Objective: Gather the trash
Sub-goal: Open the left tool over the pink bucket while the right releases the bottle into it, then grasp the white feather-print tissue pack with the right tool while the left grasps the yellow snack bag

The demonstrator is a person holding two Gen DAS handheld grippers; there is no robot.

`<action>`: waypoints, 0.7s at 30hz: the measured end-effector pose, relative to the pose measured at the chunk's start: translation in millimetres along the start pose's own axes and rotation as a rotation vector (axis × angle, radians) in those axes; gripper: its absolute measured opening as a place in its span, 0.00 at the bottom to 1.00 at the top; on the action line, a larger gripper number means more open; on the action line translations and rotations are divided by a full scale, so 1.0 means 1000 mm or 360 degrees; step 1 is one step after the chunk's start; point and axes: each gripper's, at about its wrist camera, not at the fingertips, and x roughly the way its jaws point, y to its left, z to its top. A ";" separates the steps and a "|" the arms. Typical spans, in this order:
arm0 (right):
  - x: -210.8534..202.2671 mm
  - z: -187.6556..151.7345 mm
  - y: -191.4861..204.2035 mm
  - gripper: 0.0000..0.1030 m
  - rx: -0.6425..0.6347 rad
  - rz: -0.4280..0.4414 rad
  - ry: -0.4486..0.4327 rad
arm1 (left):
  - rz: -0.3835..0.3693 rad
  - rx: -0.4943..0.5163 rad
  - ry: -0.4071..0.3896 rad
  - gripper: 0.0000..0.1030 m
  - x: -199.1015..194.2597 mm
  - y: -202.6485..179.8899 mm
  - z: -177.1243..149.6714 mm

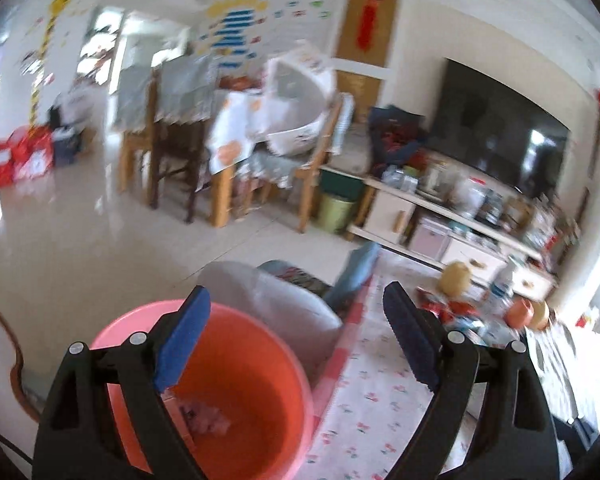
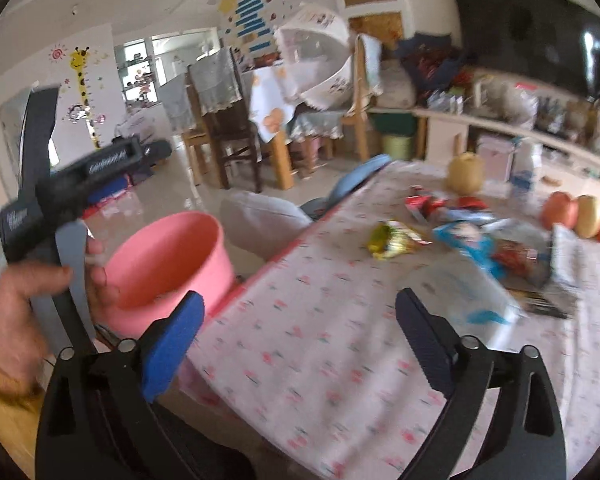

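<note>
The left gripper [image 1: 296,336] hangs open and empty over the pink bucket [image 1: 236,380] at lower left, probably the bin. The right gripper [image 2: 300,336], also open, faces wrappers [image 2: 396,238] right of centre on the table [image 2: 300,360].

Both views are smeared by motion. In the left wrist view, the pale crumpled lump [image 1: 208,420] at the bottom of the round pink plastic basin [image 1: 260,360] is too blurred to identify, and the left gripper [image 1: 296,336] hides the basin's near rim. The wrappers and fruit at the far end of the floral-clothed worktop [image 1: 372,392] melt into a colourful blur [image 1: 472,312]. In the right wrist view, a clear plastic wrapper [image 2: 460,292] has smeared print, and the person's left hand [image 2: 20,312] is cut off by the picture's edge.
</note>
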 end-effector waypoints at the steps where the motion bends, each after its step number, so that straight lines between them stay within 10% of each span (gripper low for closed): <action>1: -0.008 -0.006 -0.004 0.95 -0.0008 -0.0031 -0.0020 | -0.0025 0.0059 -0.0017 0.86 -0.006 -0.013 -0.002; 10: -0.040 -0.045 -0.047 0.95 0.0015 -0.0147 -0.0032 | -0.0075 0.0471 -0.0052 0.86 -0.046 -0.097 -0.031; 21: -0.069 -0.048 -0.111 0.95 0.0219 -0.0215 -0.0106 | -0.0089 0.0613 0.0055 0.86 -0.080 -0.141 -0.059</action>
